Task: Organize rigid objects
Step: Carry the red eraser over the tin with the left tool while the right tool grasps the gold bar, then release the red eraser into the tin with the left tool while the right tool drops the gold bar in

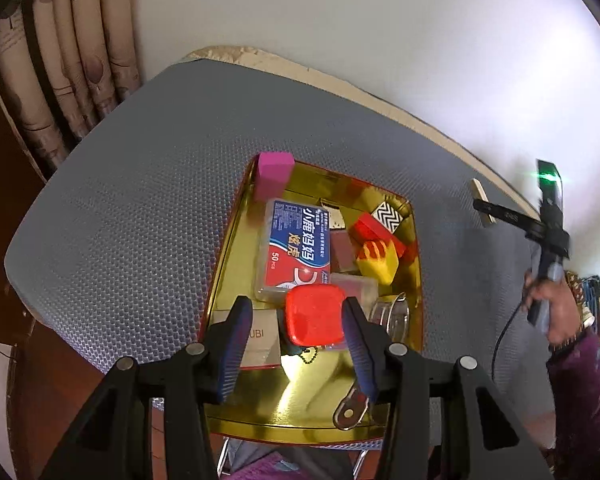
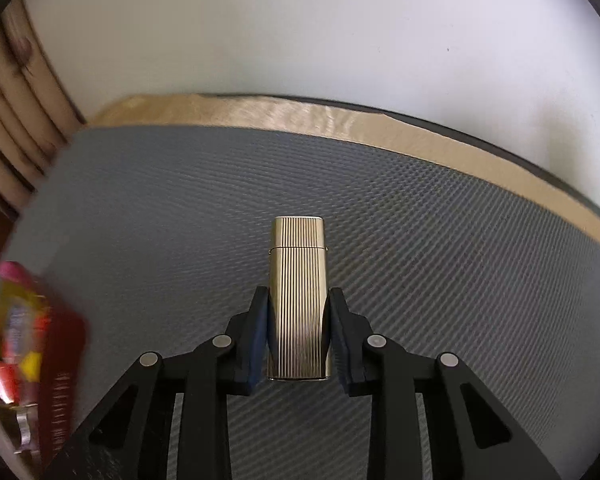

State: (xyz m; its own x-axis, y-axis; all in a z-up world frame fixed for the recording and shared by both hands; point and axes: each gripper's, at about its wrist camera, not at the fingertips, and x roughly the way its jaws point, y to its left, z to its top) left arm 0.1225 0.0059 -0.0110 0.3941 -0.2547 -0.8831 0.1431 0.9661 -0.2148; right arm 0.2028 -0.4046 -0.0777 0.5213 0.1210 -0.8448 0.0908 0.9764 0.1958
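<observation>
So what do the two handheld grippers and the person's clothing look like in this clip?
Both the left gripper and the right gripper have black angular linkage arms with silver round pivot pins and dark blue ribbed finger pads. The left view shows the right unit's black handle, green light, black cable and a purple patterned sleeve.

A plain white wall [image 1: 380,40] fills twelve o'clock, glaring brightly towards two. Patterned beige curtains [image 1: 60,60] hang at ten o'clock. A grey textured mat [image 2: 420,240] covers the tan-edged table [image 2: 260,110].

Gold ribbed metal lighter [image 2: 298,300]: shiny, finely grooved.
Gold metal tray [image 1: 236,240]: mirror-glossy.
Grey honeycomb mat [image 1: 140,200]: matt, dimpled.
Red square plastic lid [image 1: 314,314]: smooth, glossy.
</observation>
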